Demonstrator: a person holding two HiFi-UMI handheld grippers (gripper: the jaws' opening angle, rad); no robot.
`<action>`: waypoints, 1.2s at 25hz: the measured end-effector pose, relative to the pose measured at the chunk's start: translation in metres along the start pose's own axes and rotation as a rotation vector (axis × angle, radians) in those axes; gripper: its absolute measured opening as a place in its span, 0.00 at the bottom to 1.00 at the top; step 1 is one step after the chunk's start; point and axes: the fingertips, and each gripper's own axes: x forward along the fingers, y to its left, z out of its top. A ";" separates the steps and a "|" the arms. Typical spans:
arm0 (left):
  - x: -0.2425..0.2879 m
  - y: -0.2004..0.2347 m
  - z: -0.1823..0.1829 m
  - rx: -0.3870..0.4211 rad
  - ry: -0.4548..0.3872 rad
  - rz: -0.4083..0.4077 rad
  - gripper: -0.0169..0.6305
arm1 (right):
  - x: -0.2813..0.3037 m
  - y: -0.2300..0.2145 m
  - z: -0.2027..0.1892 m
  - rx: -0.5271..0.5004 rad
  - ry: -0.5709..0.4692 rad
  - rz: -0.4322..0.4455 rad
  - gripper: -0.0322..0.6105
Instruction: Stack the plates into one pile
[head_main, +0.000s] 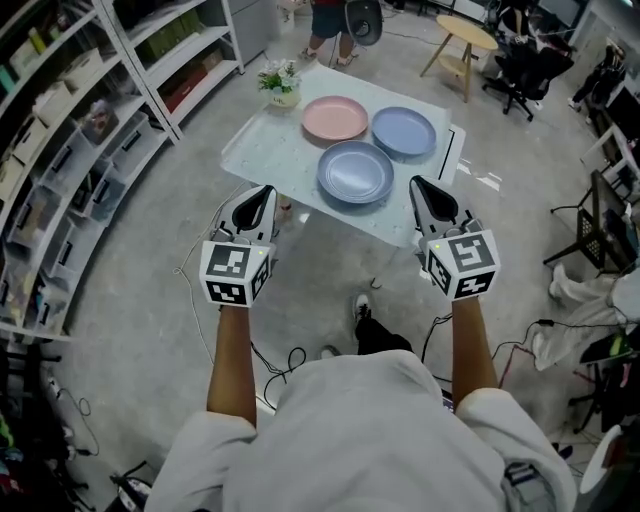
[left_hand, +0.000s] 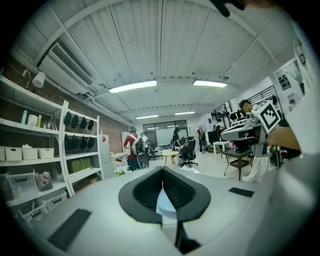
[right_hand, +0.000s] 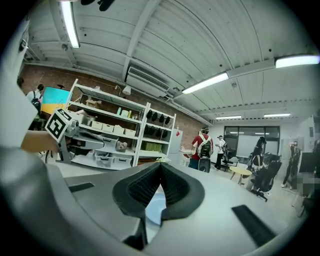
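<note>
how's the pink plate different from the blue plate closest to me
Colour: the pink plate is pale pink, while the nearest blue plate is greyish blue.
Place: the pink plate lies at the far side of the white table, beside the small potted plant. The nearest blue plate lies by the near edge.
Both are round, empty and lying flat on the white table, and neither is stacked yet.

Workshop clutter around a white table (head_main: 262, 150)
A small potted plant (head_main: 281, 82) stands at the table's far left corner. Metal shelving (head_main: 90, 120) lines the left, a round wooden side table (head_main: 466, 36) and a black office chair (head_main: 522, 62) sit beyond, and cables (head_main: 285, 358) trail across the floor.
</note>
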 end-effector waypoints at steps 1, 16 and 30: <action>0.005 0.004 0.000 0.006 0.006 0.006 0.05 | 0.005 -0.005 -0.001 0.004 0.000 -0.010 0.07; 0.172 0.046 0.016 0.059 0.051 0.028 0.05 | 0.157 -0.125 -0.016 0.022 -0.008 0.044 0.07; 0.313 0.090 0.006 0.009 0.099 0.003 0.05 | 0.278 -0.213 -0.033 0.042 0.054 0.068 0.07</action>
